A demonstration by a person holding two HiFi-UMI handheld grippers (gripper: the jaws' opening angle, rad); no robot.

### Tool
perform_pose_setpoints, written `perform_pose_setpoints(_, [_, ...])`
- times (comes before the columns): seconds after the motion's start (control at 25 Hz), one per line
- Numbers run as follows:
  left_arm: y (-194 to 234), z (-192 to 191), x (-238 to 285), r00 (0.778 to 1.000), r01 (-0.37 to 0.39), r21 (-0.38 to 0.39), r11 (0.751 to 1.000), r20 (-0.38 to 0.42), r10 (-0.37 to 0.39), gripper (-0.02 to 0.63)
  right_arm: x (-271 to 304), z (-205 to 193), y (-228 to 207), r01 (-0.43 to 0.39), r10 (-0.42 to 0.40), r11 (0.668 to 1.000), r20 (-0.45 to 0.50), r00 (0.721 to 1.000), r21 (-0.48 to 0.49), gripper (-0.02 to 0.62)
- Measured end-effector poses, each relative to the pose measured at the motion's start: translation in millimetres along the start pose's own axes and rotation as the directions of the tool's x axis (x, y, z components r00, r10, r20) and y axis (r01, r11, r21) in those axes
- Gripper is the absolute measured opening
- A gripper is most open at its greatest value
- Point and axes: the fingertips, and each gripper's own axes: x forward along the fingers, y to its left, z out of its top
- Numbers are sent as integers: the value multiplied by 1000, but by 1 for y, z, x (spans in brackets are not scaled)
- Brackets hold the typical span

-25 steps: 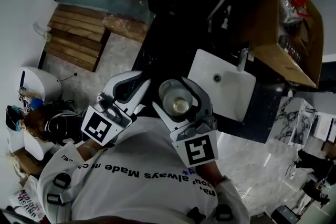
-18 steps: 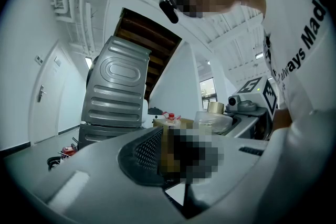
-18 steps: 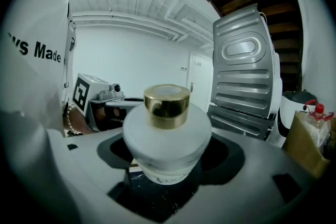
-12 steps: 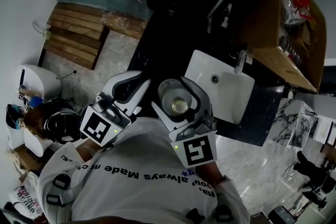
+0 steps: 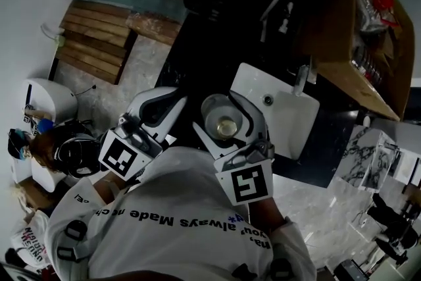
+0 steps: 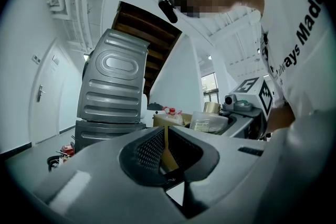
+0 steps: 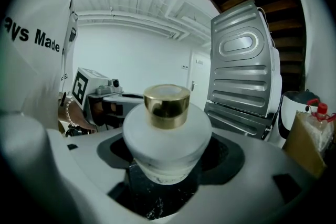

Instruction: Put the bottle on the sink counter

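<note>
- Bottle point(image 7: 167, 128), white with a gold cap point(image 7: 167, 105), stands upright between the jaws of the right gripper point(image 5: 228, 116).
- Those jaws are partway open and press against the bottle's lower body on both sides; the cap rises clear above them.
- Left gripper point(image 6: 165, 145) has its jaws drawn together to a thin slit, with nothing between them.
- From the head view, the left jaws sit just beside the right jaws and do not touch the bottle.
- White sink basin point(image 5: 283, 114) lies lower down, just past the outer side of the right jaws.
- Dark counter point(image 5: 210, 56) stretches beyond both pairs of jaws, and the bottle is held up off it.
</note>
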Motion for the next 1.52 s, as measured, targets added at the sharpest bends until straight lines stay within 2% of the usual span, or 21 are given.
perform_pose_setpoints(0.32, [32,-27,24,1000,-2,30,1000,-26,3,3,36,-19,-31,15,-15,1000,-10,1000,2,333])
perform_pose_setpoints(0.6, [55,-65,51,998,23,1,1000,-59,-23,3,75,-45,-62,40,-40,999,-38,998,19,333])
perform_pose_setpoints(1.04, [86,-131,86,994,29,-21,999,-107,-31,3,127,-108,-101,73,-67,996,-88,994,59,333])
perform_pose_setpoints(1.52, [106,-210,120,980,19,-61,998,-198,-31,3,174,-178,-130,78,-63,992,-144,988,104,333])
